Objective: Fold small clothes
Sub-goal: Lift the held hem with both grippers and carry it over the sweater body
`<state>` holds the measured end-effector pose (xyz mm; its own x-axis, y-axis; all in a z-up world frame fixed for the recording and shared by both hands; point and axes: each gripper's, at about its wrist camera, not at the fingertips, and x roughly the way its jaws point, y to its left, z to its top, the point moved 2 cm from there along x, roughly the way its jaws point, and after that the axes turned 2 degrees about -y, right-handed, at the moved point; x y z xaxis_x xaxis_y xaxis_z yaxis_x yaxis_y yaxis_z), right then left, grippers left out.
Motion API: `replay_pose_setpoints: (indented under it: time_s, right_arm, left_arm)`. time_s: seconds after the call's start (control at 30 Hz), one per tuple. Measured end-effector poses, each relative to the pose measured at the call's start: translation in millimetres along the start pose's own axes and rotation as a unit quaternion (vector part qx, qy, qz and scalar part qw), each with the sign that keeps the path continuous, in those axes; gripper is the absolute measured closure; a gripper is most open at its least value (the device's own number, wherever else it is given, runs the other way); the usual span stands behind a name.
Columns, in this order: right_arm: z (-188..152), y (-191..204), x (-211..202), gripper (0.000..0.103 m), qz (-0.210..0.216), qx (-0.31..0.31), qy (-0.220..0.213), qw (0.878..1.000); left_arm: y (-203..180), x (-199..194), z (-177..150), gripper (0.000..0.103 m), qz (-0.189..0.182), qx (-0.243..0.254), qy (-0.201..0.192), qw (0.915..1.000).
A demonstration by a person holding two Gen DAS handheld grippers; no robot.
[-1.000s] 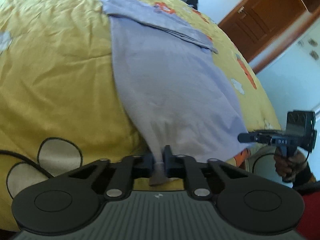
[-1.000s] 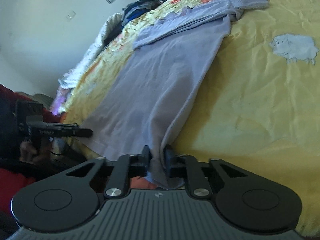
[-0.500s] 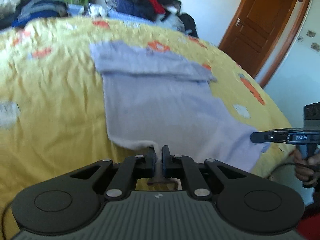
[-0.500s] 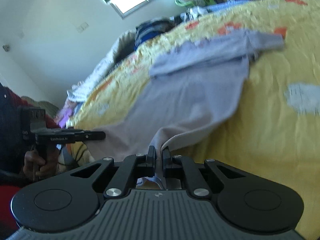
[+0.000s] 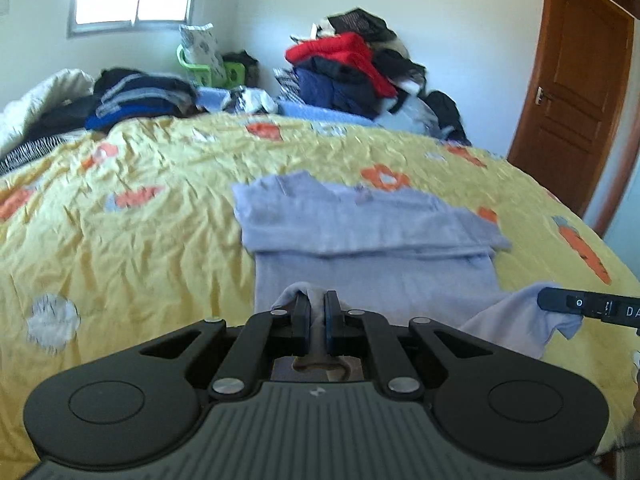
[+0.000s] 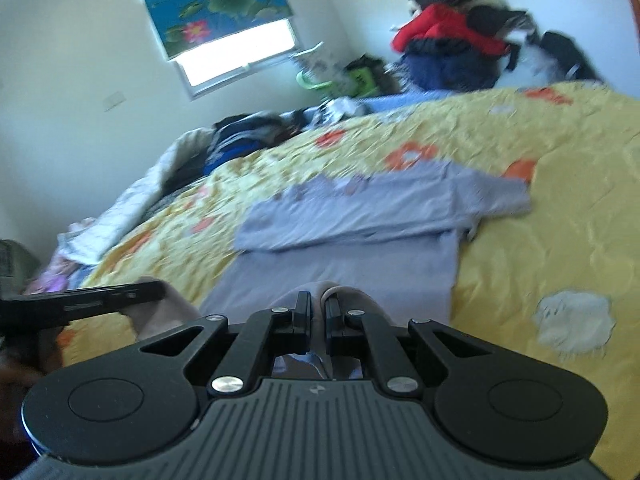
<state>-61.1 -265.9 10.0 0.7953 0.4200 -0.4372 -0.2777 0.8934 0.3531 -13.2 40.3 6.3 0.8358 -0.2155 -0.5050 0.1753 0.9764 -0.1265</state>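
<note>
With the left gripper [image 5: 317, 312] and the right gripper [image 6: 317, 312] each clamped on a hem corner of the lavender shirt [image 5: 372, 236] lying at twelve o'clock on the yellow bedspread [image 5: 120, 240], carry both corners level toward the folded sleeves, keeping the hem taut.

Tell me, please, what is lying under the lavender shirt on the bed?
The lavender shirt lies on the yellow bedspread, whose orange print shows beside its far edge. Whatever the spread carries directly beneath the shirt is covered.
</note>
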Motion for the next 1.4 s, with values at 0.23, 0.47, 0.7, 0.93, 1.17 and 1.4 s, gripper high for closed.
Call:
replay_pose_setpoints:
  time_s: [0.23, 0.47, 0.7, 0.93, 1.17, 1.4]
  right_arm:
    - [7, -21, 24, 0.093, -0.031, 0.048, -0.026, 0.998]
    - [6, -26, 41, 0.093, -0.046, 0.057, -0.025, 0.997]
    - [10, -15, 45, 0.093, -0.055, 0.031, -0.029, 0.998]
    - [14, -11, 44, 0.093, -0.055, 0.029, -0.04, 0.997]
    - [14, -11, 46, 0.093, -0.063, 0.029, -0.045, 0.997]
    - [16, -8, 46, 0.093, -0.067, 0.021, -0.054, 0.996]
  left_arm:
    - [-9, 27, 11, 0.096, 0.031, 0.009, -0.006, 0.9994]
    - [-11, 49, 10, 0.096, 0.055, 0.013, 0.008, 0.9984]
    - [-12, 58, 12, 0.096, 0.065, 0.016, 0.013, 0.9977]
    - [-11, 62, 14, 0.096, 0.075, 0.02, 0.01, 0.9969]
    - [-12, 65, 15, 0.096, 0.083, 0.026, 0.006, 0.9962]
    - [-14, 69, 17, 0.096, 0.086, 0.025, 0.0, 0.9959]
